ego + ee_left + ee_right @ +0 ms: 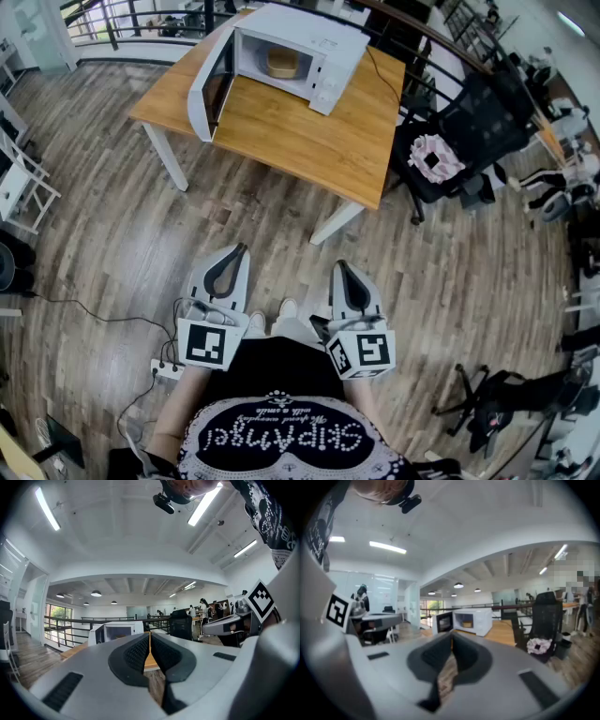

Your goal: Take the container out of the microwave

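Note:
A white microwave [298, 52] stands on the far part of a wooden table [309, 131], its door [208, 89] swung open to the left. Inside sits a tan container [282, 63]. My left gripper [228, 253] and right gripper [341, 272] are held side by side close to the person's body, well short of the table. Both are shut with nothing between the jaws. The left gripper view shows the microwave [115, 632] far ahead past the shut left gripper [150, 641]. In the right gripper view the microwave [471, 622] and the container [467, 624] show beyond the shut right gripper [452, 645].
A black office chair [469, 131] with a pink-white cloth [433, 157] on it stands right of the table. A power strip and cable [164, 367] lie on the wooden floor at the left. White furniture [14, 169] lines the left edge. A railing [141, 23] runs behind the table.

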Demonstrator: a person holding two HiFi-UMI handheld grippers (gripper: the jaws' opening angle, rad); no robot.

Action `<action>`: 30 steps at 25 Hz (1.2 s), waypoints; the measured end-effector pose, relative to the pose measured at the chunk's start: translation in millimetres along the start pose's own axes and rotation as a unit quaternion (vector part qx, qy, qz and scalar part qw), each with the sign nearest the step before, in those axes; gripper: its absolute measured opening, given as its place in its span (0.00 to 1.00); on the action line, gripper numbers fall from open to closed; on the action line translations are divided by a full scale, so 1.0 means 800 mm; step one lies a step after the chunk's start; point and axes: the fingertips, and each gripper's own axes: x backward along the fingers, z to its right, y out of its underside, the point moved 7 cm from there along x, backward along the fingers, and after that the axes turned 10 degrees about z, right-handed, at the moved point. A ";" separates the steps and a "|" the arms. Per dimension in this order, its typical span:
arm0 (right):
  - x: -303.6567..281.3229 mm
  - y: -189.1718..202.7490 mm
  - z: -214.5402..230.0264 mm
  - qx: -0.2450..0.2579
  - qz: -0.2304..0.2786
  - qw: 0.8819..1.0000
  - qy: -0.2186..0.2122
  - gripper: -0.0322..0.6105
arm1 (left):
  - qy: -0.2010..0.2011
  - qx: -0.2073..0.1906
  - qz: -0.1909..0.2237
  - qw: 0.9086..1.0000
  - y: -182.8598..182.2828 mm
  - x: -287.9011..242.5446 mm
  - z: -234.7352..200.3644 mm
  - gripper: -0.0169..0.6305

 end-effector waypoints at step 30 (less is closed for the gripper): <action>0.034 0.006 -0.034 -0.012 0.002 0.999 0.043 0.10 | 0.019 0.019 -0.008 1.000 0.005 0.032 -0.027 0.08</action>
